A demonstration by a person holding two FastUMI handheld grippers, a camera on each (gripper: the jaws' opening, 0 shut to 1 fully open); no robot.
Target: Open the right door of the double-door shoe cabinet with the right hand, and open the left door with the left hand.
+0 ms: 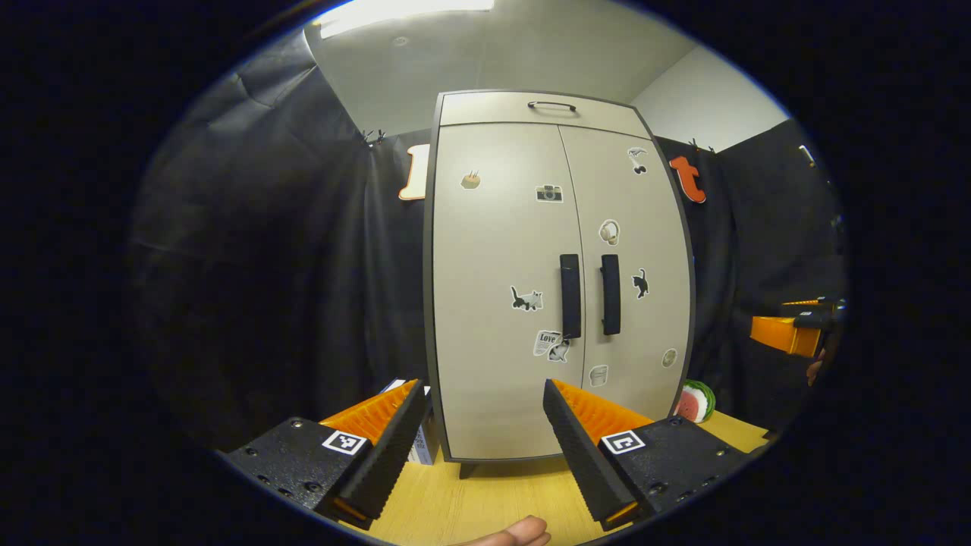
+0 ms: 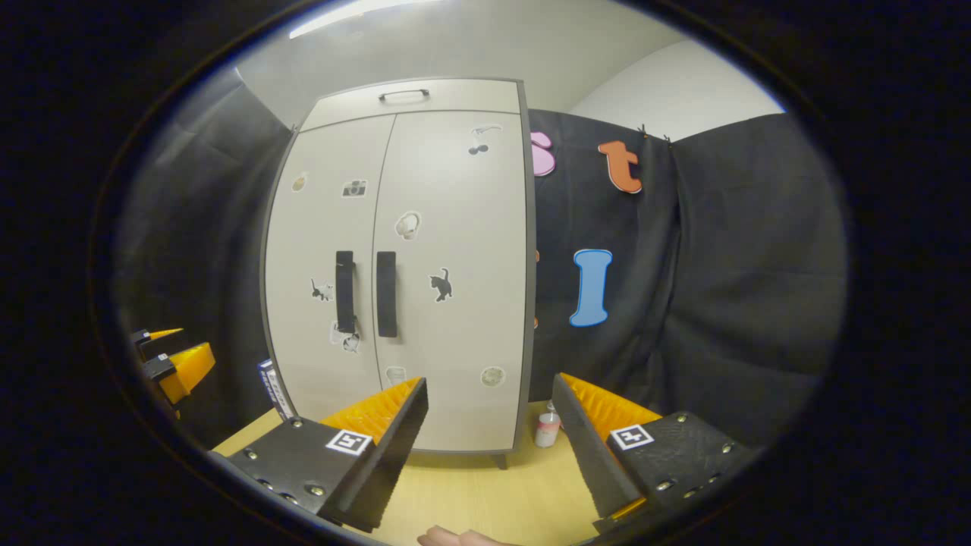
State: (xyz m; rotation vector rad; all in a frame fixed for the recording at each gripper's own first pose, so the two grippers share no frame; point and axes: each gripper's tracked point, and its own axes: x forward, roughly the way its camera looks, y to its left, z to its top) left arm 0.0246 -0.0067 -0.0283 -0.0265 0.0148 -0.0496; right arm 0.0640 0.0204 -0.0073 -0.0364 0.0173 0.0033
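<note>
In the left gripper view I saw my left hand-held gripper (image 1: 479,425) spread wide and holding nothing, well apart from the shoe cabinet (image 1: 557,280), which stood upright on the wooden bench (image 1: 485,500) with both doors shut. The left door (image 1: 501,296) and right door (image 1: 633,265) met at the middle, their dark handles (image 1: 570,296) side by side. Stickers dotted both doors, a drawer with a thin handle (image 1: 551,105) ran along the top, a watermelon-slice object (image 1: 694,400) sat by the cabinet's right foot, and the other gripper (image 1: 793,330) showed far off at the right edge. In the right gripper view my right hand-held gripper (image 2: 489,421) was likewise spread wide and empty, short of the cabinet (image 2: 410,265), whose right door (image 2: 455,280) and its handle (image 2: 386,293) were closed. This view added a small white bottle (image 2: 546,429) on the bench (image 2: 493,493) beside the cabinet's right side, and the left gripper (image 2: 171,360) at the left edge.
</note>
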